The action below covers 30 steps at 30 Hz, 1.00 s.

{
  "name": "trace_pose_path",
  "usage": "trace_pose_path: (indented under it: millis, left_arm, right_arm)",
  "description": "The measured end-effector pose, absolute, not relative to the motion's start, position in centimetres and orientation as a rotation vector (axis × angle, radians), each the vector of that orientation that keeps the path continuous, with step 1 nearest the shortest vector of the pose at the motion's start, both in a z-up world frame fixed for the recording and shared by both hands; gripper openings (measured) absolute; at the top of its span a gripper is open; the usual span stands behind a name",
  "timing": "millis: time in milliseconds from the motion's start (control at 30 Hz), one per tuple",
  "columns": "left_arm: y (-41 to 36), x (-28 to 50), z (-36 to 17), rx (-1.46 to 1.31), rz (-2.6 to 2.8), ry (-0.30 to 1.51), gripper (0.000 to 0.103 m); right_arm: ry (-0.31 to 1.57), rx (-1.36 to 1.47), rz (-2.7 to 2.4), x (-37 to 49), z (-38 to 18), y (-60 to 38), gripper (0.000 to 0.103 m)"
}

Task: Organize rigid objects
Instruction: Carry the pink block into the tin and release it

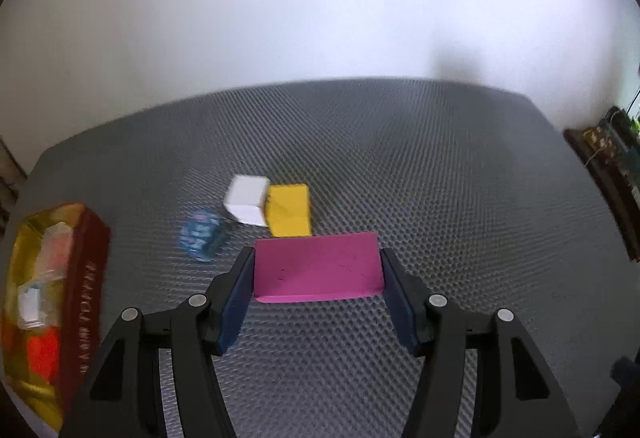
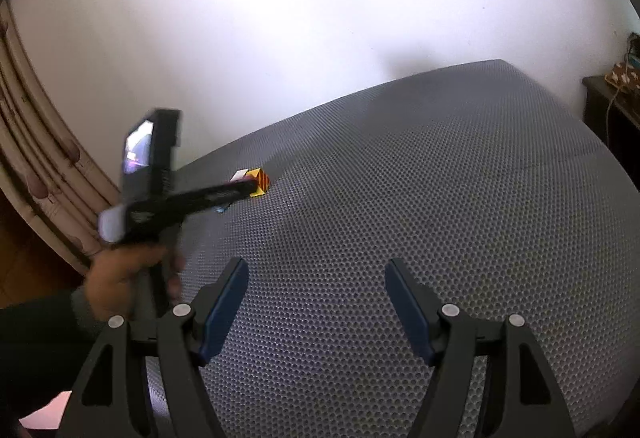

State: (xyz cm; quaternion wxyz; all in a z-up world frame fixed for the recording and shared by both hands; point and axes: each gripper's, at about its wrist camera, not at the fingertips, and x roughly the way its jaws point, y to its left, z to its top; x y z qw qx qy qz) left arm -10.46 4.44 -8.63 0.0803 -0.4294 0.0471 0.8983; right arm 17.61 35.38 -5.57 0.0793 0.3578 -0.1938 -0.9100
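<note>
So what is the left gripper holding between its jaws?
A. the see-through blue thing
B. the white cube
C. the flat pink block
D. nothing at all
C: in the left wrist view, the left gripper has its jaws pressed against both ends of the flat pink block, while the white cube and the see-through blue thing sit apart on the grey mat.

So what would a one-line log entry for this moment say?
left gripper: shut on pink block | right gripper: open, empty | mat

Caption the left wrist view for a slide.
Left hand-held gripper clamps pink block near white and yellow blocks.
</note>
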Motion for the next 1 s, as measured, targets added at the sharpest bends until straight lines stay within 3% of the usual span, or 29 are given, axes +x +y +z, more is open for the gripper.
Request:
trace_pose_path:
  millis: [500,833,1000]
  left_arm:
    - [-6.4,-10.0,-2.0,-1.267,3.012,0.181,0.057]
    - [-11.4,-10.3,-0.7,-1.312,3.099,0.221,0.057]
    - [-15.8,-10.0,-1.4,-1.372,3.115,0.154,0.057]
  right_arm:
    - [-0.504,1.054,-2.704,18.4,-4.1,33.7,0.073]
    - [-0.499,1.053,-2.701,18.3,-3.9,32.7,0.073]
    - [-0.506,1.048,-2.701,18.2,-3.8,32.5,0.073]
